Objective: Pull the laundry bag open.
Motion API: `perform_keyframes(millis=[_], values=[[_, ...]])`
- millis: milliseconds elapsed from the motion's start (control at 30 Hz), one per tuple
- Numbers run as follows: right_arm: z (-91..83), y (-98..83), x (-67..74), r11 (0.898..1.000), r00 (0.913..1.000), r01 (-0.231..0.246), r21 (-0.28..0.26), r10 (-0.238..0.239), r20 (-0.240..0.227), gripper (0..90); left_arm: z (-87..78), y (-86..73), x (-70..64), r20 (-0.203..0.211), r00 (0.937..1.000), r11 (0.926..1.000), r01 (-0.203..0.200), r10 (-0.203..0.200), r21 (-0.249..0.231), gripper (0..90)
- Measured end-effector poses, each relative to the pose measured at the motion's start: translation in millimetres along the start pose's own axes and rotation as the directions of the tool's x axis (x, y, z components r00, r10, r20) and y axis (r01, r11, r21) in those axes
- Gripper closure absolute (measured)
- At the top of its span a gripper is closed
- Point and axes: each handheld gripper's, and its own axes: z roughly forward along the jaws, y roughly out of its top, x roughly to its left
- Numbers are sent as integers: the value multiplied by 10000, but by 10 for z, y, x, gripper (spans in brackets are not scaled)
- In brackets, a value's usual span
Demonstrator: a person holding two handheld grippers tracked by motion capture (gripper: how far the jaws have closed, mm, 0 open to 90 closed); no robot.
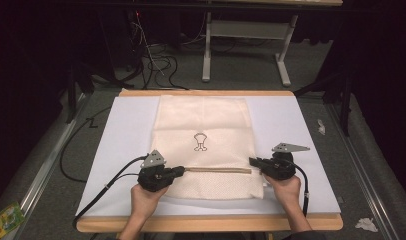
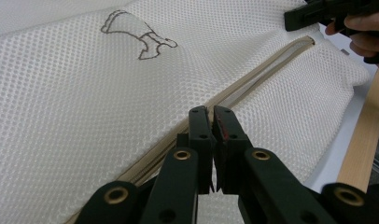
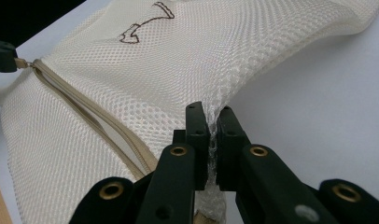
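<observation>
A cream mesh bag [image 1: 203, 120] with a brown outline drawing [image 1: 200, 142] lies flat on the white sheet [image 1: 126, 130]. Its beige zipper [image 1: 216, 170] runs across the near part of the bag. My left gripper [image 1: 180, 171] sits at the zipper's left end with its jaws shut. In the right gripper view a beige pull tab goes into the left gripper's tip [image 3: 12, 58]. In the left gripper view the zipper [image 2: 257, 70] stretches away from the left gripper [image 2: 212, 114]. My right gripper [image 1: 252, 161] is at the zipper's right end. In its own view the right gripper [image 3: 212, 114] pinches a fold of the bag's mesh [image 3: 201, 46].
The sheet covers a wooden table whose near edge [image 1: 206, 223] is bare. Cables [image 1: 156, 62] and a grey table frame [image 1: 241, 50] stand on the floor beyond. A crumpled paper [image 1: 366, 224] lies at the right and a green packet [image 1: 3, 220] at the left.
</observation>
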Motion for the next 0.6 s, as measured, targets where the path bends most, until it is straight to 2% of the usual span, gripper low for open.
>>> perform_keyframes(millis=[367, 600], values=[[-8, -1, -1, 10000, 9999, 40, 15, -40, 95, 875, -68, -20, 54, -229, 9997, 9999, 106, -107, -18, 869], [-4, 3, -4, 10000, 10000, 43, -27, -43, 78, 875, -93, -25, 71, -230, 9996, 9998, 150, -152, -117, 868]])
